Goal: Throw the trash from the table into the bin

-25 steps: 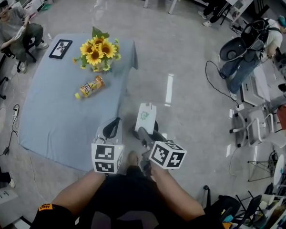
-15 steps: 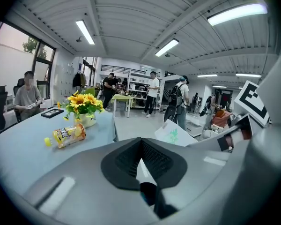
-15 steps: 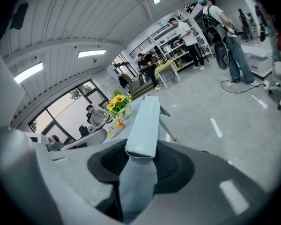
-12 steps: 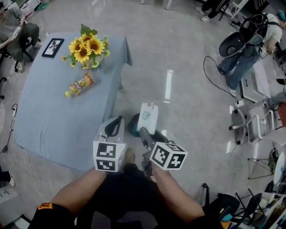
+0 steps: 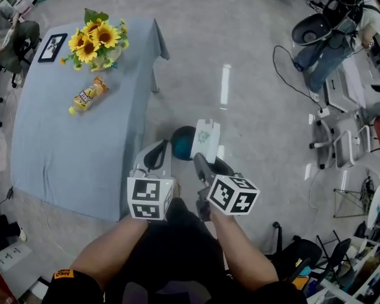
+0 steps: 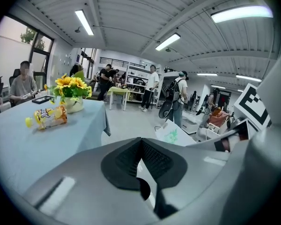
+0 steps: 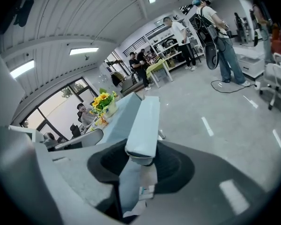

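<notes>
Our right gripper (image 7: 141, 165) is clamped on a flat, boxy paper carton (image 7: 143, 121). The carton is pale and smooth with a green print, and it stands up from between the black pads. In the head view it overlaps the right edge of the round, dark teal bin (image 5: 181, 142) on the glossy grey floor. Our left gripper (image 6: 141, 145) has its ribbed pads closed together on nothing. A crinkly yellow snack packet (image 5: 87, 94) lies on the table (image 5: 63, 154), which is draped in soft pale blue cloth, near the sunflowers (image 5: 95, 38).
</notes>
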Available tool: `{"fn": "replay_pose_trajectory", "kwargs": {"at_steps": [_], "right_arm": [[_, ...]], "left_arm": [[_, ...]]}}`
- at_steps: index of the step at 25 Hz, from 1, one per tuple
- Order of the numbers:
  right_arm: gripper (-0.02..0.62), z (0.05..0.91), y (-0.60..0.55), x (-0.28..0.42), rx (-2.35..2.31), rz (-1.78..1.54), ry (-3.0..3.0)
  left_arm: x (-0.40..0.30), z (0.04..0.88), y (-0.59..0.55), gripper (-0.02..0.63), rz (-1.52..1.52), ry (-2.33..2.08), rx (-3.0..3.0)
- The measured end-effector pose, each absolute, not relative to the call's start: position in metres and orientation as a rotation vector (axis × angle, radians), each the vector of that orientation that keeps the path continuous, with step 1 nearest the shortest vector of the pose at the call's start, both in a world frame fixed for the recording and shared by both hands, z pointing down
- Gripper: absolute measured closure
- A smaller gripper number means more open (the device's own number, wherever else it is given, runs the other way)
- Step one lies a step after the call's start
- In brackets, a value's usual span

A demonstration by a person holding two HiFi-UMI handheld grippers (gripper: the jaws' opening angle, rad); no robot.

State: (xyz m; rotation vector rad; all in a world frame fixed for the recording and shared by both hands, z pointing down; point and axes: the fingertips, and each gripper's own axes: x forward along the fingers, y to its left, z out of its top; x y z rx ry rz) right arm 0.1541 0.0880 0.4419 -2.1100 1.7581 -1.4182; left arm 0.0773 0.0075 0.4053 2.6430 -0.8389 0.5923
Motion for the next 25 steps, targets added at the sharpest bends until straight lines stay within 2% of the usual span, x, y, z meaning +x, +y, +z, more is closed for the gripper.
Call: {"fn": "replay_pose_trajectory", "kwargs": {"at_steps": [25], "right_arm": [[0.440,0.589,0.092,0.182,-2.231,-1.450,1.790]], "left_arm": [[0.130,0.562,0.007,0.598,0.728,-0.735,2.623]]}}
